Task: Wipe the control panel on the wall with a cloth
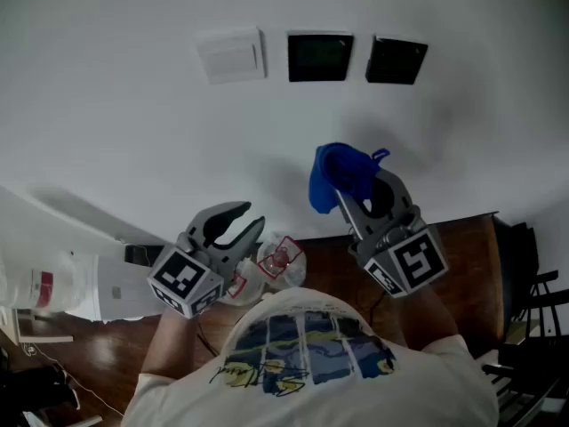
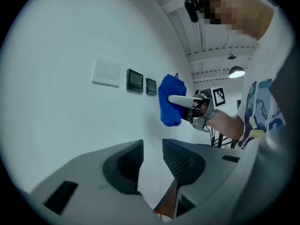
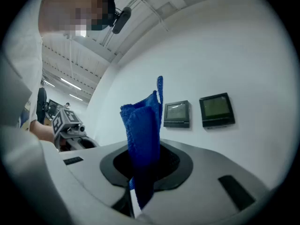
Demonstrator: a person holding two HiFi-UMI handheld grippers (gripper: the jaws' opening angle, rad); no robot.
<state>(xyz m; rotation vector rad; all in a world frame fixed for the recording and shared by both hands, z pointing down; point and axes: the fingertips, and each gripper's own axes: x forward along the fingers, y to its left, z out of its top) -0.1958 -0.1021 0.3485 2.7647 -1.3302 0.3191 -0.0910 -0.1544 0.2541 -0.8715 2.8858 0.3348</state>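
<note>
My right gripper (image 1: 356, 194) pinches the cloth (image 1: 336, 174), held up below the two dark panels (image 1: 320, 57) and not yet on them. My left gripper (image 1: 240, 225) sits lower-left of the panels, jaws slightly apart and empty. I judge all the wiping is still to do.

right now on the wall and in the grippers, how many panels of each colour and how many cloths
white rectangular wall plate: 1
black square screen panels: 2
blue fabric cloth, held in the right gripper: 1
total: 4
</note>
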